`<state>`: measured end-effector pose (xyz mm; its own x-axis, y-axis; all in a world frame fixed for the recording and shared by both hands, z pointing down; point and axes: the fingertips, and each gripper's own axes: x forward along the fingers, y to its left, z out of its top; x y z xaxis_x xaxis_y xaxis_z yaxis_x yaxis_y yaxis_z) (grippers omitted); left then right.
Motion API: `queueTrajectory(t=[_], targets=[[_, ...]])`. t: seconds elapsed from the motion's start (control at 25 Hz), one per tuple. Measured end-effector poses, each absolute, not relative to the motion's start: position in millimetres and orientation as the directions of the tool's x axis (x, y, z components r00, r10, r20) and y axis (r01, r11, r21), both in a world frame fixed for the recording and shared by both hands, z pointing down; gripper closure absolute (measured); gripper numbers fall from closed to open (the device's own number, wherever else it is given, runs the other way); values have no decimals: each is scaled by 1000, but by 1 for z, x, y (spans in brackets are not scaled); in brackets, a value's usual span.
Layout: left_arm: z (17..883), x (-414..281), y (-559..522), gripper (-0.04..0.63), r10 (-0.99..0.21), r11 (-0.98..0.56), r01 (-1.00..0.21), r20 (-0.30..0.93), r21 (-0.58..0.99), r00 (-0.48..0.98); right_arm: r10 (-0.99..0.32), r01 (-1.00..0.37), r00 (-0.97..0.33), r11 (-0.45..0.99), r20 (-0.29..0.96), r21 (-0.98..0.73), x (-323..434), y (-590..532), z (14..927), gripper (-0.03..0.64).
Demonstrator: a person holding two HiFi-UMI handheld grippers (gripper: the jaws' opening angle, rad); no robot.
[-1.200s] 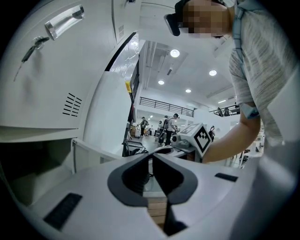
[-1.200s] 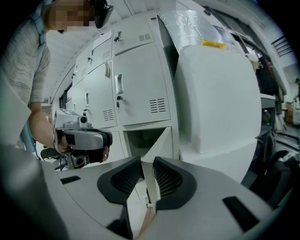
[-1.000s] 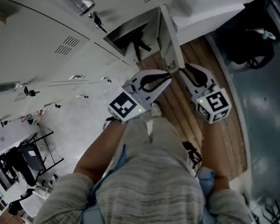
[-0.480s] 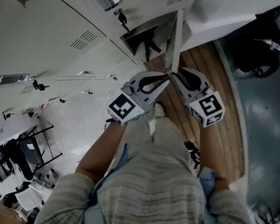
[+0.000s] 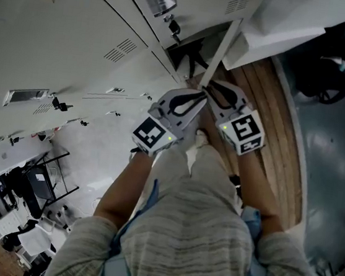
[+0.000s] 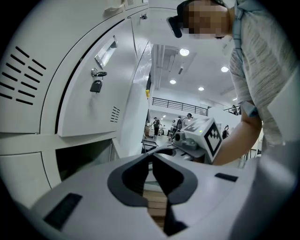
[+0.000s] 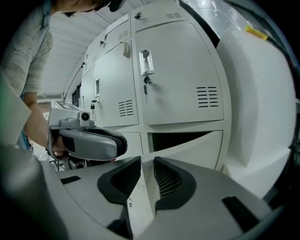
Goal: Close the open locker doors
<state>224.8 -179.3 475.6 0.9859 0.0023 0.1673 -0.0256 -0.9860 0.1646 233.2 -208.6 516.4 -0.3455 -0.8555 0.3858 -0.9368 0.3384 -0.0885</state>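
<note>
The open bottom locker door (image 5: 223, 53) shows edge-on as a white strip slanting away from its dark opening (image 5: 188, 53). My right gripper (image 5: 211, 89) is shut on that door's lower free edge; in the right gripper view the door panel (image 7: 197, 154) runs between its jaws (image 7: 146, 164). My left gripper (image 5: 201, 98) is shut with its tips right beside the same edge, and I cannot tell whether it touches. Between its jaws (image 6: 152, 157) only the wood floor shows. The dark opening (image 6: 84, 157) lies to its left.
Closed white lockers with padlocks (image 5: 172, 25) fill the wall above and to the left. A white block (image 5: 286, 23) stands right of the open locker. I stand on a wooden strip (image 5: 273, 128), with grey floor and a black object (image 5: 323, 81) beyond. Desks (image 5: 22, 191) are at lower left.
The door has swung toward the locker, so the dark opening looks narrower. Both grippers went with it, and the right one has drawn closer to the left.
</note>
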Motion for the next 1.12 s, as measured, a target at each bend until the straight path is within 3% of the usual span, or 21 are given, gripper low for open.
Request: queueTrajectory(t=[1.12], targets=[[475,173,-254,584,-175,-966,-204,175,161,969,-875,-944,-330,311,354,-111,196,-296,523,528]])
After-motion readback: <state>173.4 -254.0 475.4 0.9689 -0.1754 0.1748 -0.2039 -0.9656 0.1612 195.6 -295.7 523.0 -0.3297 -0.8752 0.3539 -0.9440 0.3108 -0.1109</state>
